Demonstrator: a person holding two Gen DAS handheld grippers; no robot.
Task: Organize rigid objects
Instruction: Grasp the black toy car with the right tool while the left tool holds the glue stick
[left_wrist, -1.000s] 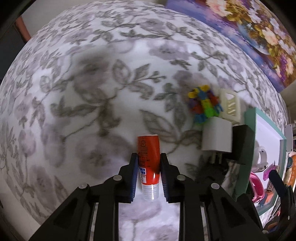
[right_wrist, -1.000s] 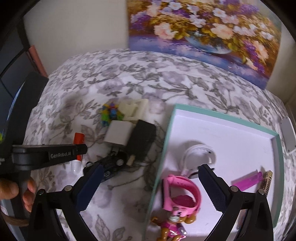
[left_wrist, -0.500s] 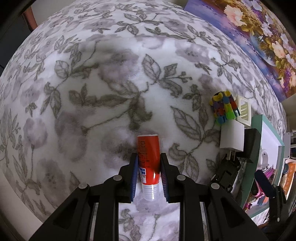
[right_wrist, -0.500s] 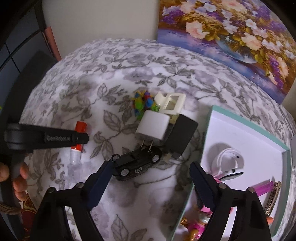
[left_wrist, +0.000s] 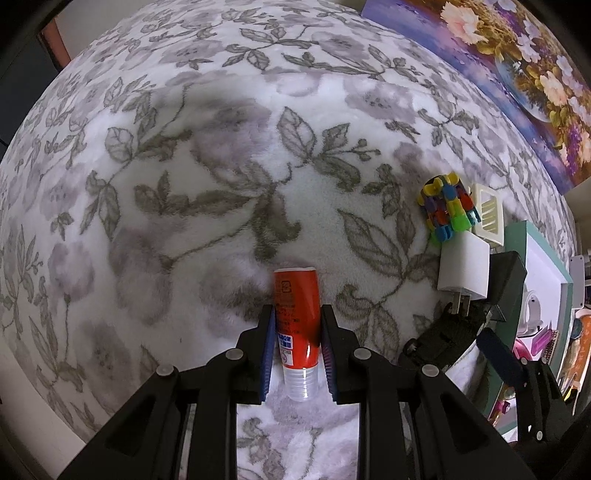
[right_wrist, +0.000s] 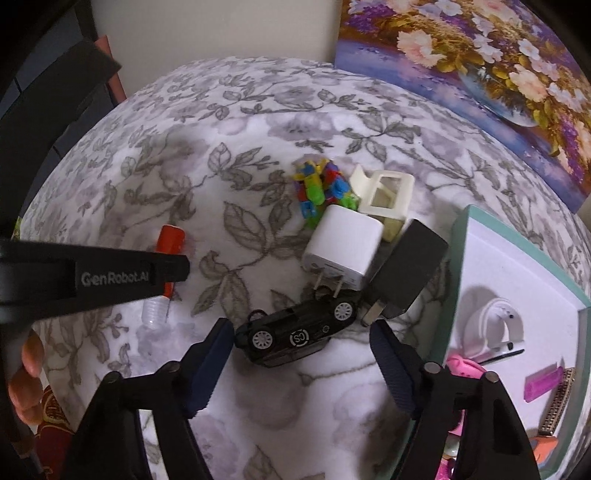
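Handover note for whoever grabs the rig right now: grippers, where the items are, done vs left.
Left gripper: shut on the red tube, tube lying on the floral blanket.
Right gripper: open, jaws have just been closing, with the black toy car between them, pads not yet on it.
Loose on the blanket: white charger, black adapter, colourful block toy, cream plastic holder.
Done: teal tray already holds a white piece, a pink watch and a magenta item.
Left: tube, car and the four loose items go into the tray.
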